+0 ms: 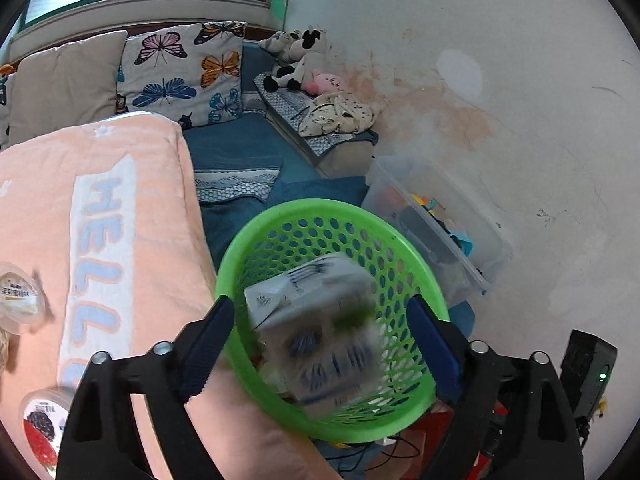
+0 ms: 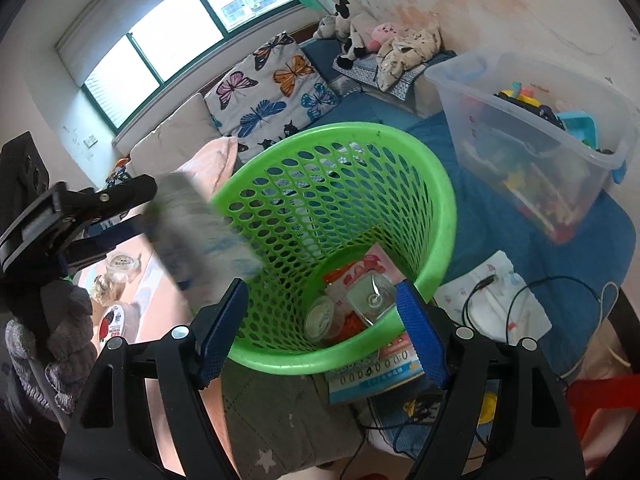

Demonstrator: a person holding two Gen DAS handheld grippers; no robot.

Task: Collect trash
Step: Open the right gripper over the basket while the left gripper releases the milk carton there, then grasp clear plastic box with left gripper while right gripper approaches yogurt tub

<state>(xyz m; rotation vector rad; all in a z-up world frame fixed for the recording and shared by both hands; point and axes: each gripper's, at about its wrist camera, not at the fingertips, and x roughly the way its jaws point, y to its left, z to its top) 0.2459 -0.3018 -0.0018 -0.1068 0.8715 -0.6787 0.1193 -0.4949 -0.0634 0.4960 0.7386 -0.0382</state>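
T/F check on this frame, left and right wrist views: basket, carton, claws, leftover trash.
1. The green basket is empty. False: wrappers and a clear lid already lie in it.
2. A blurred white carton sits between the left claw pads, over the basket. True; no pad visibly presses it.
3. The right claw is shut on the carton. False: it is open, with the basket's near rim between its pads.
4. Round tubs remain on the pink blanket. True.
5. The clear toy bin is upside down. False: upright, toys inside.
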